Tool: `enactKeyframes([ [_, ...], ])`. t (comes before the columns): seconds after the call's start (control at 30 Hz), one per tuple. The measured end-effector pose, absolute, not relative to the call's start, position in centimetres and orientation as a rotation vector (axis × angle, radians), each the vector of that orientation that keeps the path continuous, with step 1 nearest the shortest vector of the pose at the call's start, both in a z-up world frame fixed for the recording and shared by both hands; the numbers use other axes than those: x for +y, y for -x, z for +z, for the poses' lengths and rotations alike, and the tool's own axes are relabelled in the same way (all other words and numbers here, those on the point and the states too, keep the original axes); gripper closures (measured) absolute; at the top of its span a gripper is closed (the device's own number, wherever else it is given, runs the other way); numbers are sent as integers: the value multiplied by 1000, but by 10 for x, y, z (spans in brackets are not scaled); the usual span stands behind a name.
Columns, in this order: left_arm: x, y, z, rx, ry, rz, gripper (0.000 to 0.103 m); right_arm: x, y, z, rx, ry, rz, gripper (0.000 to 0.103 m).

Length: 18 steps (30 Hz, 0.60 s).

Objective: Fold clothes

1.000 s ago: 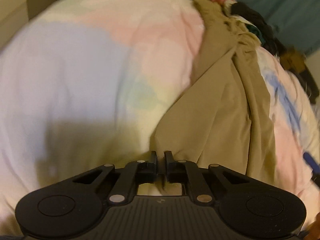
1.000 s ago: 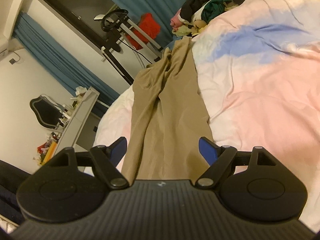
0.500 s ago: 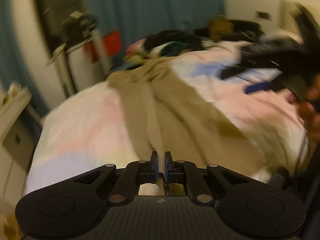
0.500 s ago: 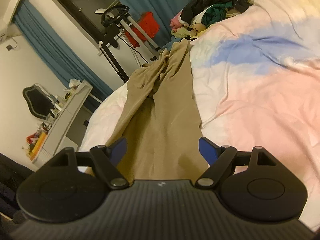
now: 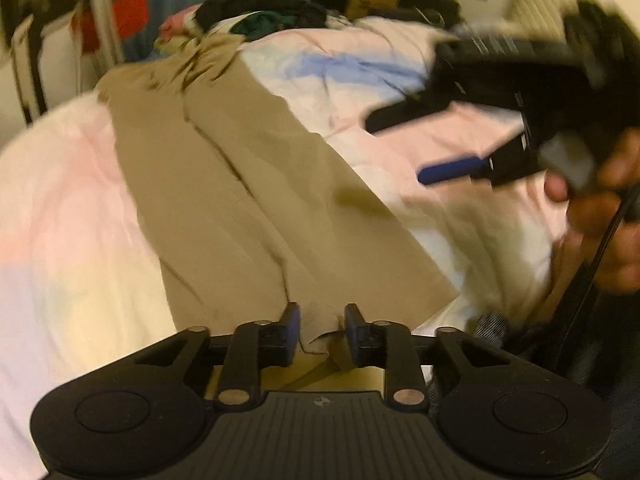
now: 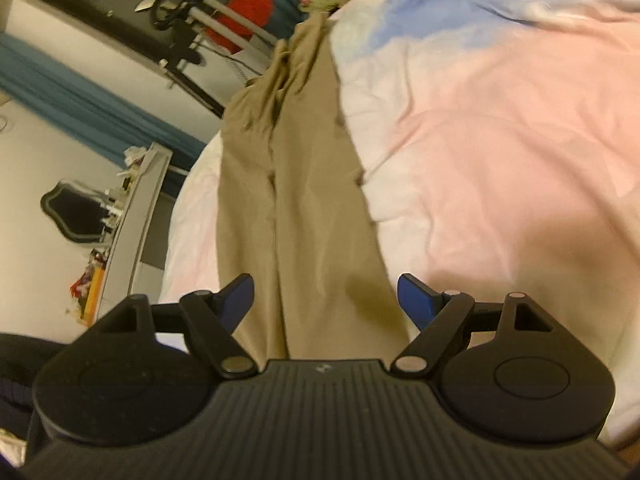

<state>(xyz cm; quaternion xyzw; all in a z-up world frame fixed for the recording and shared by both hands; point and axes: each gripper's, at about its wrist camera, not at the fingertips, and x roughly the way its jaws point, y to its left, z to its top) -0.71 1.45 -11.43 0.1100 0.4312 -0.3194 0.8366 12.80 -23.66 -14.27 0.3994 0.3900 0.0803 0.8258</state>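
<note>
Because the bed (image 5: 72,208) fills both views, the tan trousers (image 5: 248,184) read plainly on it: their long axis runs from the lower centre of each frame up toward the clothes pile (image 5: 256,12) at the top, legs side by side. In the left wrist view the near hem lies between the fingers of the left gripper (image 5: 319,330), whose jaws have just been opening; the pads stand apart with cloth loose in the gap. The left is the nearer. The right gripper (image 6: 325,298) is spread wide above the trousers (image 6: 304,216), nothing pinched.
</note>
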Motion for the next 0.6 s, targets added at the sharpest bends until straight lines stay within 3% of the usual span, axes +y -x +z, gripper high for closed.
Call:
enactKeyframes([
  [0.07,37,-1,-112,942,-92,-666,54,-237,-128,-143,828,-857,167,22],
  [0.2,83,-29,-120,1028,191,-541,53,-232,-129,-145,838,-854,178,22],
  [0.3,105,-45,-133,1084,309,-439,59,-231,-130,-147,846,-848,167,22],
  [0.4,111,-56,-146,1154,346,-385,68,-234,-131,-151,856,-859,152,22],
  [0.6,99,-60,-152,1190,276,-401,68,-235,-132,-159,881,-876,138,22],
])
